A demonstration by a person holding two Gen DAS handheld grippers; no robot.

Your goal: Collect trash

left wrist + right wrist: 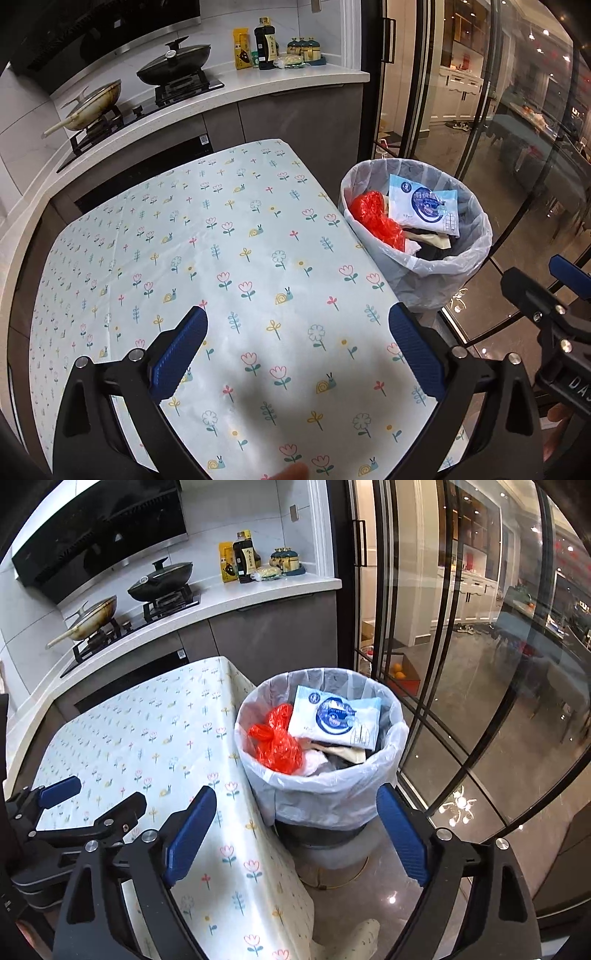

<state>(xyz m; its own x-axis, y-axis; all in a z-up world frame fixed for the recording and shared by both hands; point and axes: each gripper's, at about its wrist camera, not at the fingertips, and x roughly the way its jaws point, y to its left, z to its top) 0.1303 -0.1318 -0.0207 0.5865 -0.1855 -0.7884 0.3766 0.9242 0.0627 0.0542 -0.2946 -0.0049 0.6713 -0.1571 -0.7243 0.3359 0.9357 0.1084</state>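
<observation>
We are in a home kitchen: a gas hob with a lidded wok and a pan under an extractor hood, sauce bottles on the white worktop, glass sliding doors showing a dining room.

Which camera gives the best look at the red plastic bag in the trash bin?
The right wrist view: the red plastic bag sits near frame center, seen from above inside the bin. The left wrist view shows the bag smaller, off to the right.

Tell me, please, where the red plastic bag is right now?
In both wrist views, the red plastic bag lies inside the lined trash bin, left of the blue-white packet, beside the table.
</observation>
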